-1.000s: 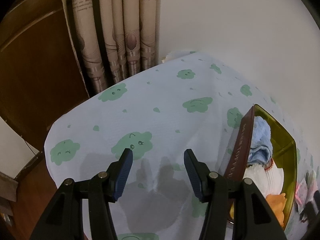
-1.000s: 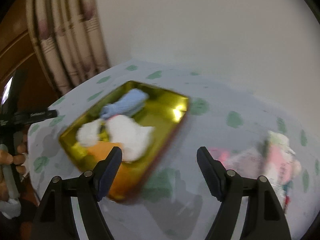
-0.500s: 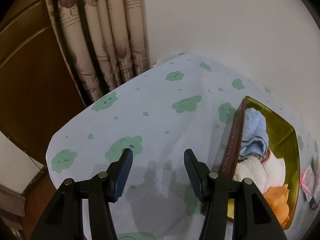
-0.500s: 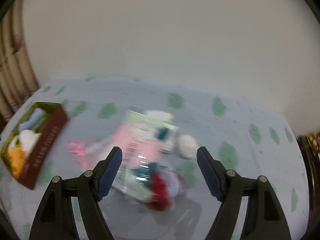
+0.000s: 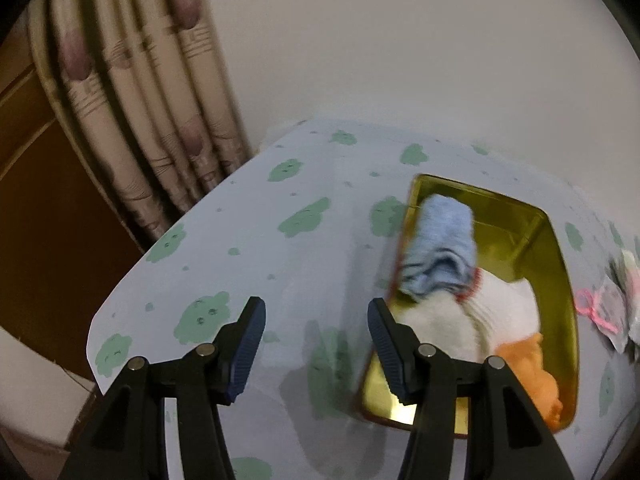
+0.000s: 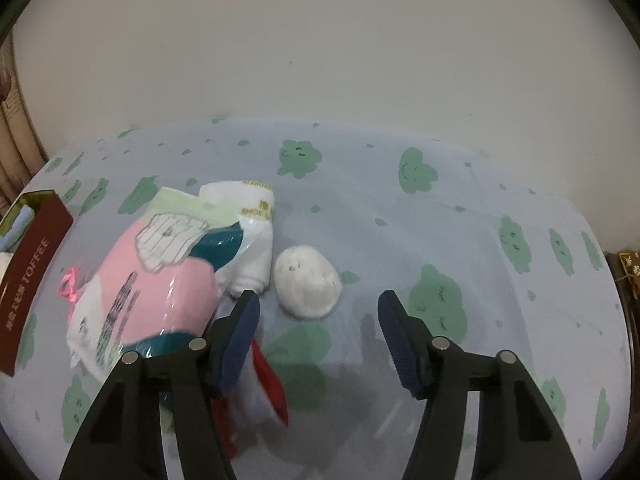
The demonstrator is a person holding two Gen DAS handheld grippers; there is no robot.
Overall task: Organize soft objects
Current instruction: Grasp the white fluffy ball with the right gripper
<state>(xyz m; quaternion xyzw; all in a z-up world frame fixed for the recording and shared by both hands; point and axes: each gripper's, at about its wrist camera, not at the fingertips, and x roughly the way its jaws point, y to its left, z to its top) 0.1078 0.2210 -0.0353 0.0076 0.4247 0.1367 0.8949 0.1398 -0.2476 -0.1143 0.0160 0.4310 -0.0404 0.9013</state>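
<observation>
A desk covered with a pale cloth [image 5: 248, 264] printed with green clouds is seen in both views. In the left wrist view the left gripper [image 5: 316, 334] is held above the cloth with its jaws spread wide and nothing between them. To its right a gold tin [image 5: 560, 264] is placed, its near corner partly hidden by the right finger of this gripper. Inside the tin a blue towel [image 5: 444, 248] lies against the left wall, a white towel [image 5: 500, 316] just behind it toward the camera, and an orange cloth [image 5: 536, 372] at the near end; the far right part of the tin floor is bare. The left edge of the desk runs close to a curtain [image 5: 160, 120], and open cloth is left between this edge and the tin. In the right wrist view the right gripper [image 6: 318, 330] is also held with jaws wide open and empty. A white plush [image 6: 308, 286] lies on the cloth just ahead of the jaws, apart from them. Beside it on the left a wrapped pink pack [image 6: 156, 284] lies over a white pack [image 6: 252, 236], with a pink ribbon [image 6: 68, 284] at its left side and a red and white item [image 6: 268, 392] under the left finger. The tin is seen at the far left edge, its red side marked TOFFEE. To the right of the plush the cloth is free up to the desk edge and the wall [image 6: 320, 48].
</observation>
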